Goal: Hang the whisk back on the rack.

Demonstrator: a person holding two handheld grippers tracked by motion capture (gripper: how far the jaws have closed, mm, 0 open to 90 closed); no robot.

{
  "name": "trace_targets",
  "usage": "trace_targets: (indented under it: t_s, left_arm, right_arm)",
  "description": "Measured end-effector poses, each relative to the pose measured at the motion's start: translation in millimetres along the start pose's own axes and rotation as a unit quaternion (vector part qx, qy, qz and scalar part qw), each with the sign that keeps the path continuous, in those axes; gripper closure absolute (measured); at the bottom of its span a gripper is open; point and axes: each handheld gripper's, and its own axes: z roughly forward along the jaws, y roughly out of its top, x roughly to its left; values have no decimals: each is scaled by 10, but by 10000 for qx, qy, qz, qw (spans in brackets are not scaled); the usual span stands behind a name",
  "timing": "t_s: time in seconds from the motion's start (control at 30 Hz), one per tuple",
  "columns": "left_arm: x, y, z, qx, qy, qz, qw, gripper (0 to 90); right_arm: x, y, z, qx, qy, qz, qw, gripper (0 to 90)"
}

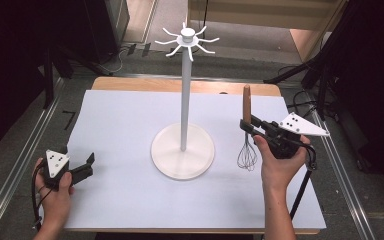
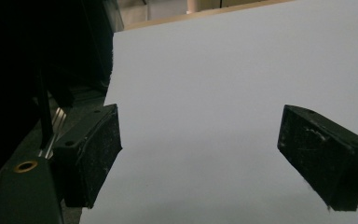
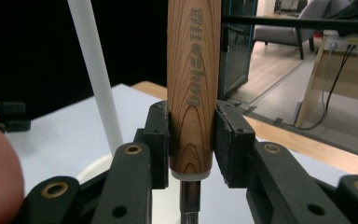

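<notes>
We see the whisk [image 1: 248, 131] held upright at the right of the table: its long axis is vertical, the wooden handle [image 3: 194, 84] pointing up and the wire loops [image 1: 247, 157] hanging down, just above or on the white sheet [image 1: 130, 190]; we cannot tell which. The handle is cylindrical, reddish-brown, with visible grain and dark lettering along its length, ending in a pale collar and a metal neck. The right gripper [image 1: 254, 127] pinches the handle near its lower end, one pad on each side. To its left stands a white stand [image 1: 183, 150]: round base, vertical pole, curved hooks on top. The left gripper [image 2: 200, 154] hovers at the near left edge, jaws spread wide apart. The sheet covers a wooden table [image 1: 180, 85]; beyond it lies a grey floor with cables.
</notes>
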Motion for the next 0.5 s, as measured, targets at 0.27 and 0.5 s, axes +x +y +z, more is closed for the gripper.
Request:
trace_targets:
  t_s: [0.27, 0.5]
  left_arm:
    - [0, 0, 1, 3, -7, 16, 10000, 142]
    - [-4, 0, 2, 0, 1, 35, 10000, 142]
  right_arm:
    - [32, 51, -20, -143, 40, -2, 9999, 702]
    - [92, 155, -47, -211, 53, -93, 9997, 702]
